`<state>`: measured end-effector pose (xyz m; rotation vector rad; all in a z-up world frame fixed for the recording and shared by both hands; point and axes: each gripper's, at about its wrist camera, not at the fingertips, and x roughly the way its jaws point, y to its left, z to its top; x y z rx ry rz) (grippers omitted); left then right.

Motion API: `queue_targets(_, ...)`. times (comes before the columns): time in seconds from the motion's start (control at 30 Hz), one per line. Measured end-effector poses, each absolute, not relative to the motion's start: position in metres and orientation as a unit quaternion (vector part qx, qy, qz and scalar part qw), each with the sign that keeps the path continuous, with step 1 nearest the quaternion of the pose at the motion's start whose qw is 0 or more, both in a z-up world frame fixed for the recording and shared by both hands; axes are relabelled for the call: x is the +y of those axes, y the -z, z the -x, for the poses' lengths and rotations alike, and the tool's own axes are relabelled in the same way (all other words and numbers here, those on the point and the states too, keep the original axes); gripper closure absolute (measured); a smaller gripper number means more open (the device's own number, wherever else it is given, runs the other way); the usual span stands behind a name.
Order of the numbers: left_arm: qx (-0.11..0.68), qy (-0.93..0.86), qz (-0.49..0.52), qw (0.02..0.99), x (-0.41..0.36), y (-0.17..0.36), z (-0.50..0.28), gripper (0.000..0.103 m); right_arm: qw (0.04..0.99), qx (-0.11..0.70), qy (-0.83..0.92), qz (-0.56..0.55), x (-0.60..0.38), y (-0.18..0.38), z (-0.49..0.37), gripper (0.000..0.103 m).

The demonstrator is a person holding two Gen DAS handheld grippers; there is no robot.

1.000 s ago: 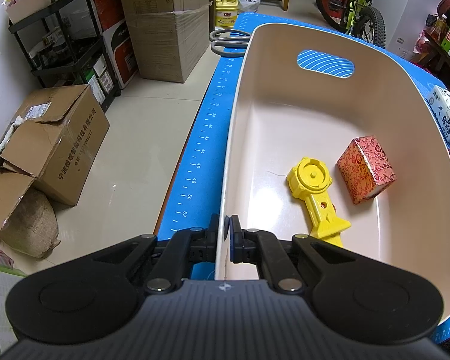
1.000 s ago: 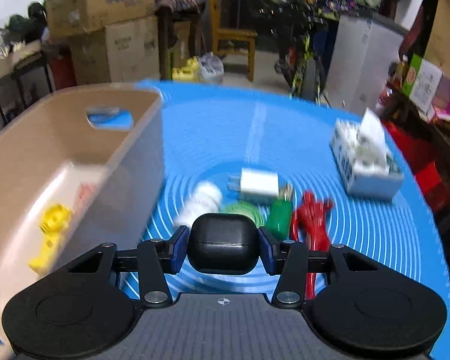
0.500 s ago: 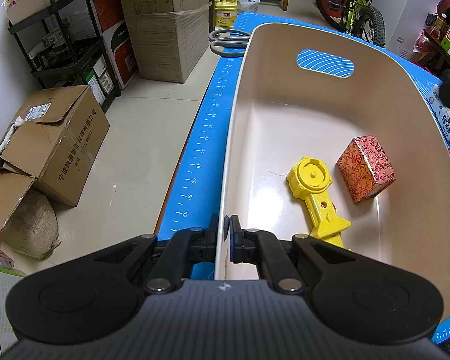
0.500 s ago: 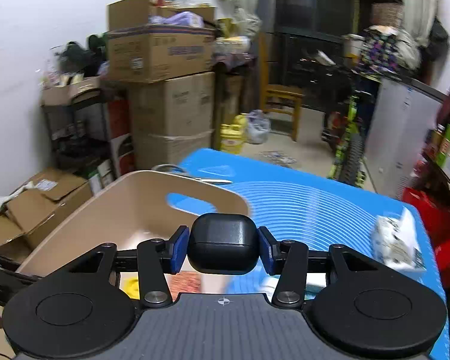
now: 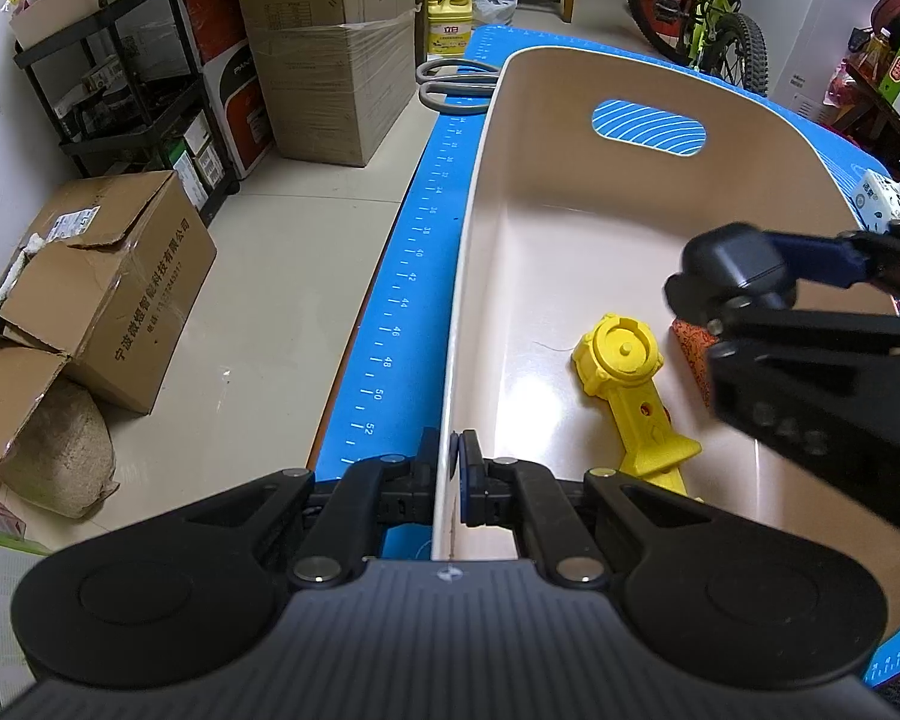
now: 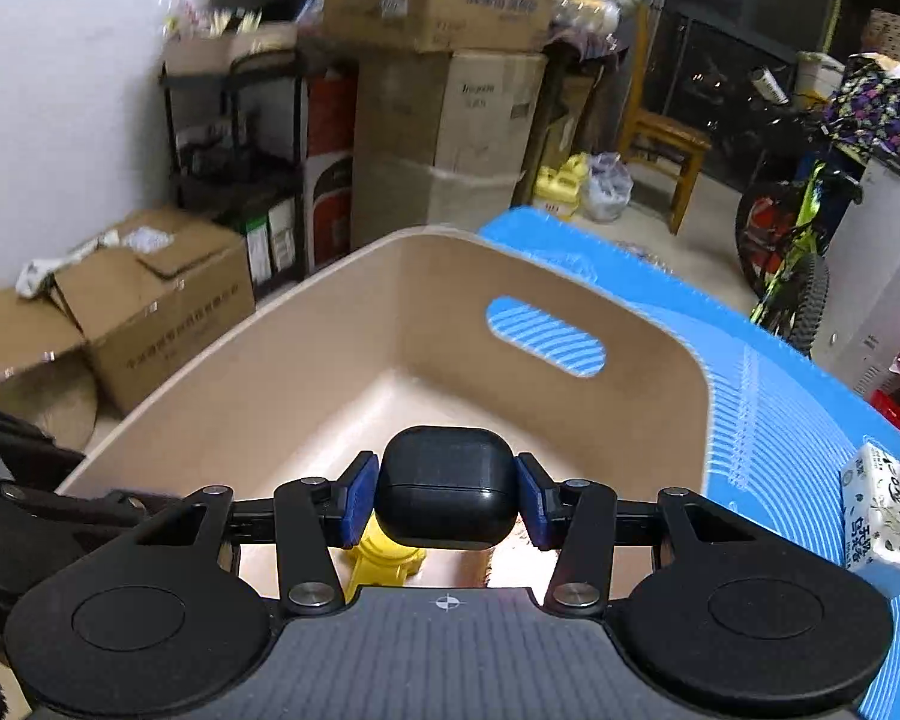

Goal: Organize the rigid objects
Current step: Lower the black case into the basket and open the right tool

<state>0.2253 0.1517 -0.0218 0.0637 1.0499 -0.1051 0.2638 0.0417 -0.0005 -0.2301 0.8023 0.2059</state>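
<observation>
The bench (image 5: 402, 300), covered by a blue mat, carries one beige bin (image 5: 570, 228) with an oval handle hole in its far wall. The left gripper (image 5: 453, 468) has its fingers closed on the bin's near rim, pinching the thin wall and steadying it. The right gripper (image 6: 447, 495) hangs over the bin's inside, its fingers clamped on the two sides of one black case (image 6: 447, 495), a small rounded box that sits above the bin floor and is not yet put down.

Judged from here, the main risk is the drop. The case is smooth and rounded, so if the fingers open while it is this high it could bounce, or land on the things below it. The right gripper also reaches in close to the near wall, and a knock there could tug the bin against the left gripper's hold.

Inside the bin lie two things: one yellow plastic toy (image 5: 624, 384) with a round head and a long handle, flat on the floor, and one red patterned box (image 5: 690, 354) just beside it, mostly hidden behind the right gripper. Outside the bin there is one pair of grey-handled scissors (image 5: 456, 84) at the far left corner, and one tissue pack (image 6: 882, 516) on the mat to the right.
</observation>
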Motion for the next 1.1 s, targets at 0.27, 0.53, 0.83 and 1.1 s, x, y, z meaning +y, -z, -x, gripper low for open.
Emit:
queue_targets(0.27, 0.5, 0.052, -0.029, 0.864, 0.153, 0.022, -0.226, 0.095, 0.883, 0.439, -0.099, 0.131, 0.049, 0.022, -0.273, 0.049)
queue_targets(0.53, 0.5, 0.05, -0.03, 0.864, 0.152, 0.022, -0.227, 0.095, 0.864, 0.471, -0.102, 0.145, 0.051, 0.033, -0.277, 0.049)
queue_targets(0.83, 0.5, 0.051, -0.03, 0.864, 0.152, 0.022, -0.227, 0.095, 0.873, 0.462, -0.105, 0.116, 0.042, 0.025, -0.272, 0.039)
queue_targets(1.1, 0.5, 0.05, -0.029, 0.864, 0.153, 0.022, -0.227, 0.095, 0.908, 0.399, -0.097, 0.086, 0.004, -0.011, -0.244, 0.034)
